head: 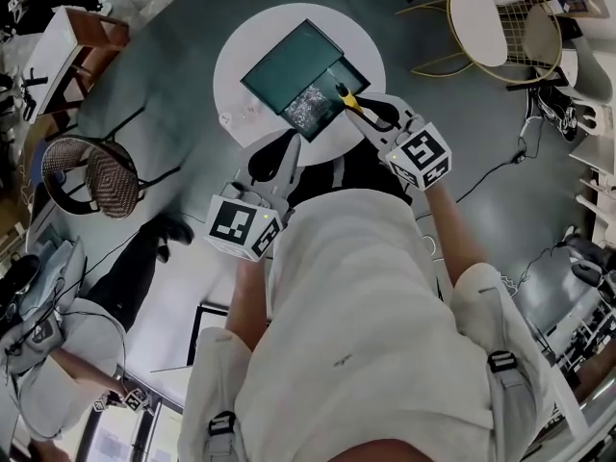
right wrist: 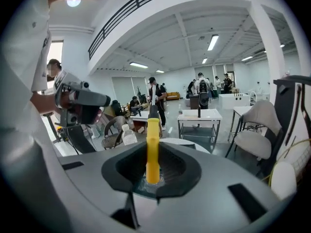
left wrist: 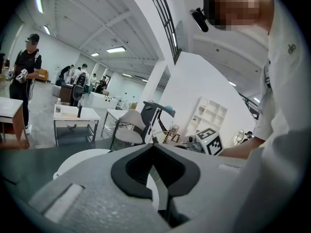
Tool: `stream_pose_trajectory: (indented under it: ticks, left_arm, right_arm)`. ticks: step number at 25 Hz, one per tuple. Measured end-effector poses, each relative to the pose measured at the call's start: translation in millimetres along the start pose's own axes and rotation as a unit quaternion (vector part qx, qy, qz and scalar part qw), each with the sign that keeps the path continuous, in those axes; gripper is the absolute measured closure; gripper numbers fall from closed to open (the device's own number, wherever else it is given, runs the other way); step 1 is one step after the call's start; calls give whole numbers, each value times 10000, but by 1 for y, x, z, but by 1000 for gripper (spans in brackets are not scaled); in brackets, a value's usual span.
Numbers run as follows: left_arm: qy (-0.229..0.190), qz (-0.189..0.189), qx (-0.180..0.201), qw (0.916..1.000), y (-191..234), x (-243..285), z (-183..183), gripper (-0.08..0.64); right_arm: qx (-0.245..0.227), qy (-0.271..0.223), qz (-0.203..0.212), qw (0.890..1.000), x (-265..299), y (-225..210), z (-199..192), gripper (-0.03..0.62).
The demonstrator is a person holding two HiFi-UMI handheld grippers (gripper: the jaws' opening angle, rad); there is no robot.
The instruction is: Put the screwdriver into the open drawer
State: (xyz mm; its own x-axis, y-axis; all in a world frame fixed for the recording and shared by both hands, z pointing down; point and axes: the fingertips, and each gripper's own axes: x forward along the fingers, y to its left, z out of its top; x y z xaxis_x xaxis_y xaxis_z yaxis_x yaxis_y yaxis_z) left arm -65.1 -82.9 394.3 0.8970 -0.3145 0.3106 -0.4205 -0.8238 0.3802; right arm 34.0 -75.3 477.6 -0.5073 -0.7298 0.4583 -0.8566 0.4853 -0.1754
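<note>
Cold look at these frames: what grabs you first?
The yellow screwdriver clamped in the right gripper, held right at the edge of the open drawer on the round white table. The left gripper sits shut and empty beside it, nearer the person.

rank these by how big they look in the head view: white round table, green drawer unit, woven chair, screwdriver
1. white round table
2. green drawer unit, only slightly ahead of the next
3. woven chair; it stands lower, farther from the camera, so this pair is unsure
4. screwdriver
</note>
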Motion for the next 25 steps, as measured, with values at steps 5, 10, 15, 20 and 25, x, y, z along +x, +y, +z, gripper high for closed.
stream_pose_trajectory:
  ticks: [5,10,15,20,25]
  left_arm:
    - [76,59,-116,9999,5,-2,-10,549]
    - [130,108,-160,9997,10,-3,-16,549]
    - [169,208,-220,9994,11,-5,-21,549]
    - [217,321,-294,9988,14,-5,-25,549]
    - [251,408,-362,9982,16,-4,-29,549]
  right_arm:
    - [-604,660,69,9960,27,-6,-39,515]
    - [-1235,1259,148,9842,44,-18,-72,515]
    - [-2082,1775,371,9611,57,-27,-99,515]
    - [-2707,2162,690,9355,69,-34,-119,515]
    - [-3402,2528,1020,9000,81,-40,-139,517]
